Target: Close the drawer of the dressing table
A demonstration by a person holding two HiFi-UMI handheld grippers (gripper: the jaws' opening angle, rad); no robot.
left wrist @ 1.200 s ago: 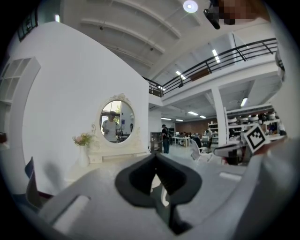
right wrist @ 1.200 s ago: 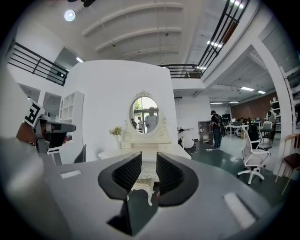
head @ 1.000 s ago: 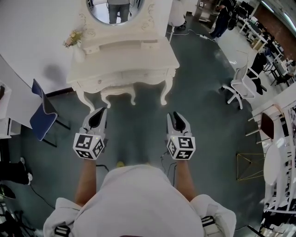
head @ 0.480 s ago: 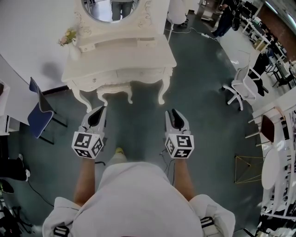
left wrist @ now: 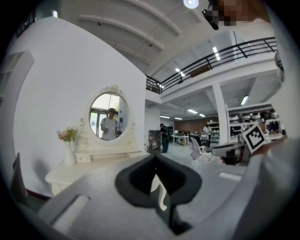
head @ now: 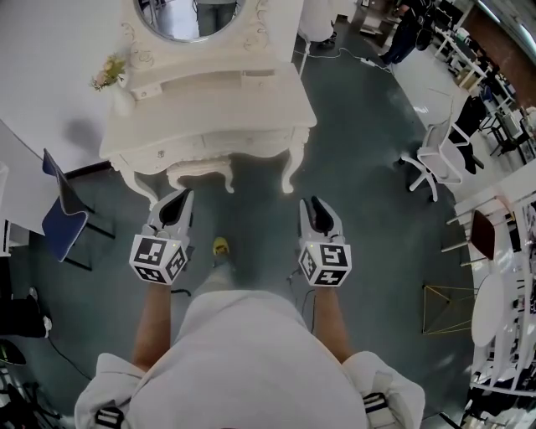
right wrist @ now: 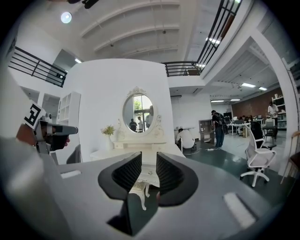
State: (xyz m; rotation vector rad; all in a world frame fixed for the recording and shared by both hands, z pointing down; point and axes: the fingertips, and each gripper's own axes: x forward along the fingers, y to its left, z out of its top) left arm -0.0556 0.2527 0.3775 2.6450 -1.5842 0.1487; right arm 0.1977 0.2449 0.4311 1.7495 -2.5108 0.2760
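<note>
Head view, looking down: a person stands on a grey-green floor [head: 368,176], facing a cream dressing table [head: 251,100] w/ oval mirror [head: 188,17] and a vase of flowers [head: 113,80] on its left side. A blue chair [head: 59,214] sits left of the table. Both grippers are held out in front, near the table but apart from it, touching nothing.

Left gripper [head: 178,199]: jaws together at the tips, empty. Right gripper [head: 316,207]: jaws slightly apart, nothing between them; the table leg shows thru the gap.

The drawer fronts [head: 193,144] run along the table's front edge; from here I can't tell which one sticks out.

Probable step: approach. To do it well, find the protruding front first, then put a closed jaw tip flat on the front's centre, beside the knob, and push straight in so it doesn't skew or slam.
</note>
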